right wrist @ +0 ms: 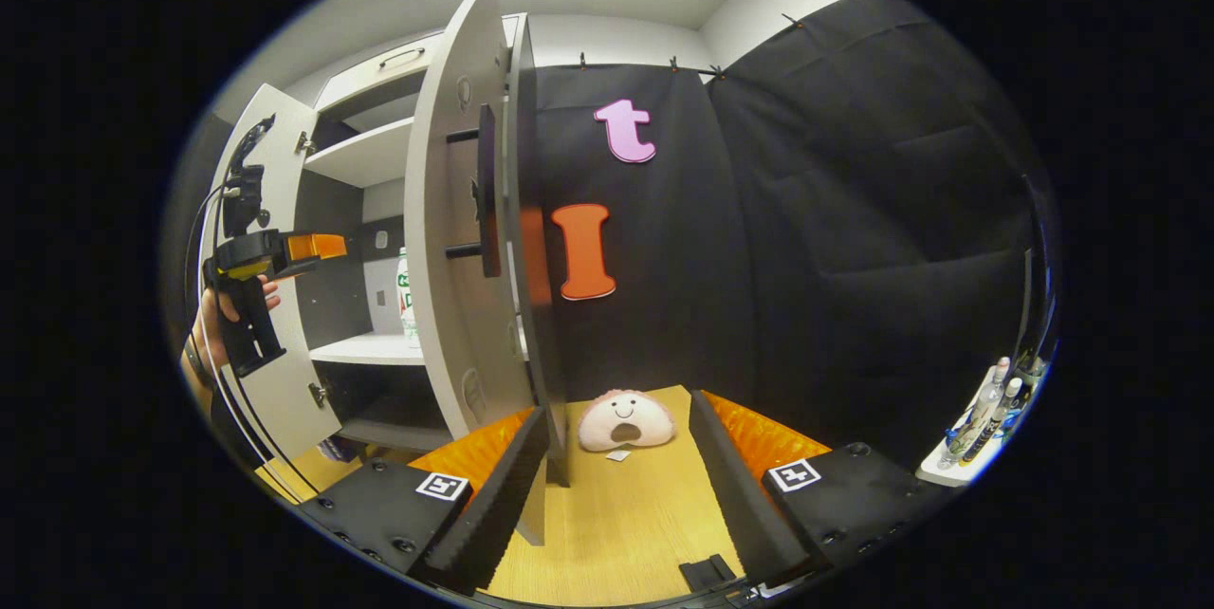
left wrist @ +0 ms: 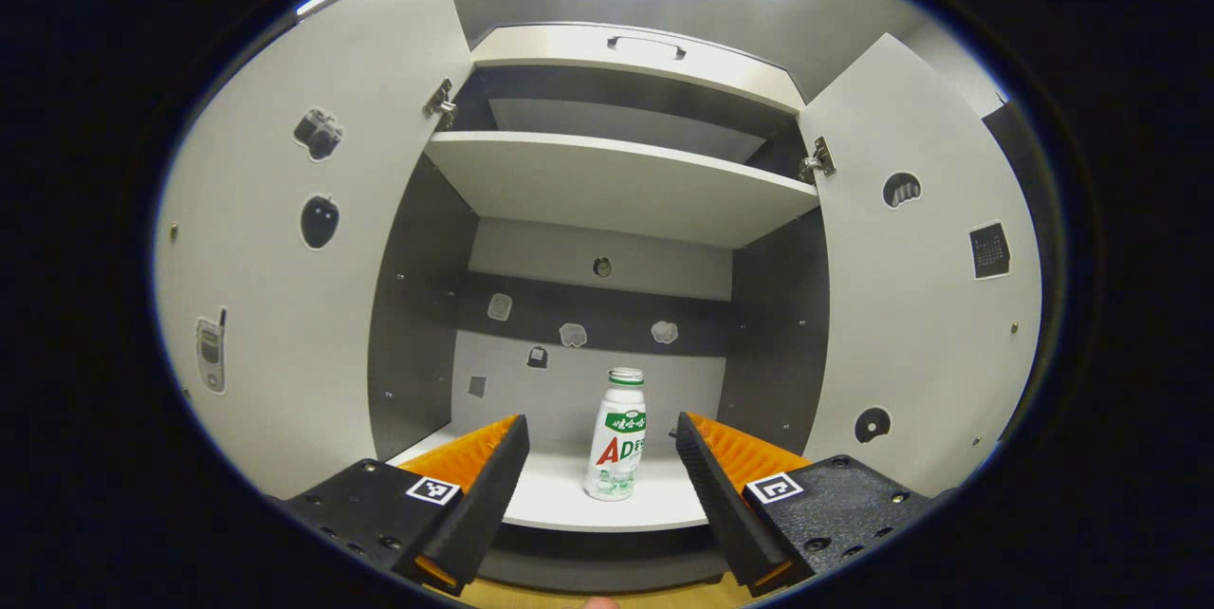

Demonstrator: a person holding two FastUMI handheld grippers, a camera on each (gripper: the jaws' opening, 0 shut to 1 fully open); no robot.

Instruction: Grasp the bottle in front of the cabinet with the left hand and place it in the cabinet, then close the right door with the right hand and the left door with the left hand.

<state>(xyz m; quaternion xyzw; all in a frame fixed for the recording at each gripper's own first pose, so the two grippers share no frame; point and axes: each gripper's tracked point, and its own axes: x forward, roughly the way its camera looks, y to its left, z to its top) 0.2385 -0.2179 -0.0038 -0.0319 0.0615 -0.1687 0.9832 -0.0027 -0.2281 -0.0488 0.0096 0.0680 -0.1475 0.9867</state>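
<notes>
A small white bottle [left wrist: 616,438] with a green and red label stands upright on the cabinet's lower shelf [left wrist: 560,495]. My left gripper [left wrist: 599,427] is open, with the bottle seen between its fingers but farther in and untouched. Both doors stand open: the left door [left wrist: 285,258] and the right door [left wrist: 910,305]. In the right gripper view the left gripper [right wrist: 318,247] hovers in front of the shelf opening, held by a hand [right wrist: 223,315]; the bottle [right wrist: 406,296] peeks out behind the right door [right wrist: 455,211]. My right gripper [right wrist: 618,412] is open beside that door's outer edge, holding nothing.
The door carries a dark bar handle [right wrist: 486,192] on its outer face. A pink plush toy [right wrist: 626,419] lies on the wooden floor [right wrist: 616,524] ahead of the right gripper. Several bottles stand on a white tray [right wrist: 939,471] at far right. An upper shelf [left wrist: 616,177] spans the cabinet.
</notes>
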